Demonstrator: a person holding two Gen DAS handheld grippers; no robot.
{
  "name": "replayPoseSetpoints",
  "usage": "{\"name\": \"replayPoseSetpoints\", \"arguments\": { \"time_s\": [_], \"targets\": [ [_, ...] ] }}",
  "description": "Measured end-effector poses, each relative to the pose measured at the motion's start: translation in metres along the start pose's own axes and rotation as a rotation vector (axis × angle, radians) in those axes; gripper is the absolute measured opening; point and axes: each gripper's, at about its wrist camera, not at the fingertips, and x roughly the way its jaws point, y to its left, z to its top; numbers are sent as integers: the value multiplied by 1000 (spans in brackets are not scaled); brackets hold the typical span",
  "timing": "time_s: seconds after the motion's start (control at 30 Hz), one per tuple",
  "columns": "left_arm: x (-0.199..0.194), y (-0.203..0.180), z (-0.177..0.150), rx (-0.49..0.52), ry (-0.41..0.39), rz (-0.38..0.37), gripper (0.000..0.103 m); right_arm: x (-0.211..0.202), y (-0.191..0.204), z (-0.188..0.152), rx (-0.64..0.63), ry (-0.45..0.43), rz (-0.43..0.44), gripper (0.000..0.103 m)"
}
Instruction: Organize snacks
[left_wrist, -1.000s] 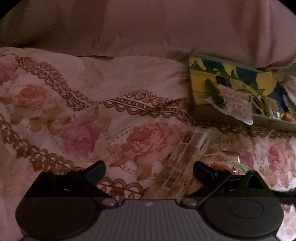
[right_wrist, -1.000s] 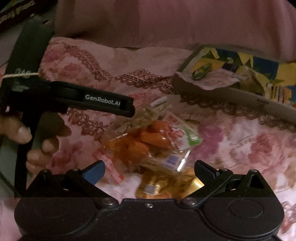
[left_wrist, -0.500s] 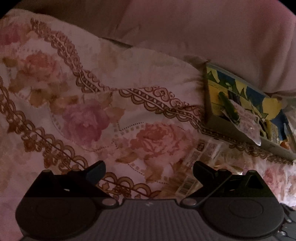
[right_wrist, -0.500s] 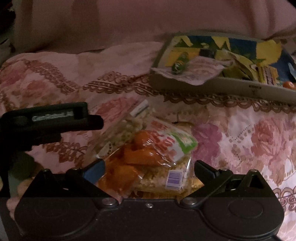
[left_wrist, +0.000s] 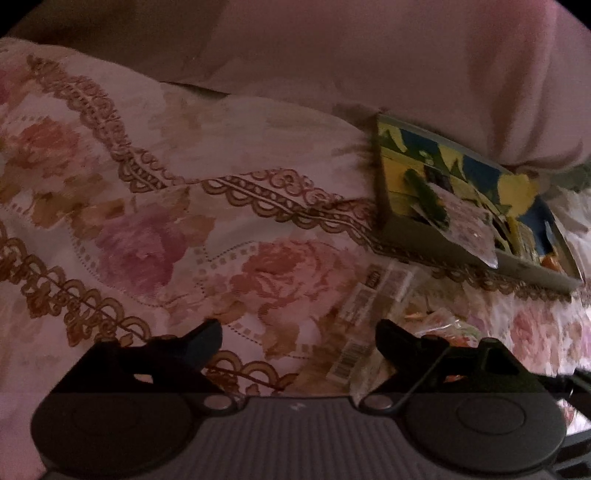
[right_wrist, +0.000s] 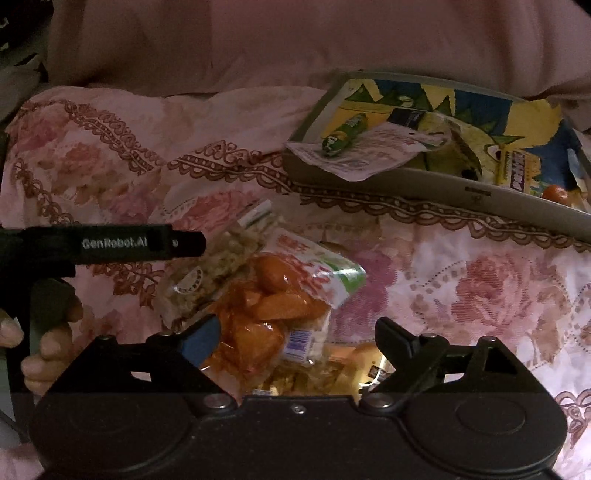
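Snacks (right_wrist: 269, 306) are lying piled on the floral cloth (right_wrist: 461, 280), just short of the tray (right_wrist: 424, 184) you are filling. Your right gripper (right_wrist: 295, 336) is closing its wide jaws around the orange packet; your left gripper (left_wrist: 295, 336) is also narrowing, gripping nothing yet.

The left tool (left_wrist: 297, 339) tips steeply downward, its two fingers set wide and closing, with only a packet's edge between them and no pad pressing on anything. The right tool (right_wrist: 295, 339) slants down at much the same angle, its jaws also wide and drawing in, the pads touching nothing that I can make out. In the right wrist view the person's left hand (right_wrist: 35, 343) wraps the other tool's handle, fingers curled round it.
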Motion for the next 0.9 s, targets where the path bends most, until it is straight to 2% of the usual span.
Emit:
{"name": "replayPoseSetpoints", "arguments": {
  "time_s": [0.23, 0.33, 0.43, 0.5, 0.7, 0.9],
  "targets": [
    [6, -15, -6, 94, 7, -23, 82, 15, 11, -2, 56, 34, 20, 89],
    [8, -19, -8, 117, 23, -33, 75, 17, 18, -5, 7, 44, 7, 78],
    [12, -22, -10, 127, 47, -57, 63, 12, 21, -9, -51, 30, -2, 73],
    [14, -23, -11, 125, 71, -84, 51, 9, 19, -9, -69, 29, -2, 71],
    [13, -22, -12, 115, 109, -99, 48, 6, 18, -7, -90, 3, -23, 70],
    [15, -18, -11, 77, 116, -112, 48, 13, 41, -12, -277, -65, -100, 72]
  ]
}}
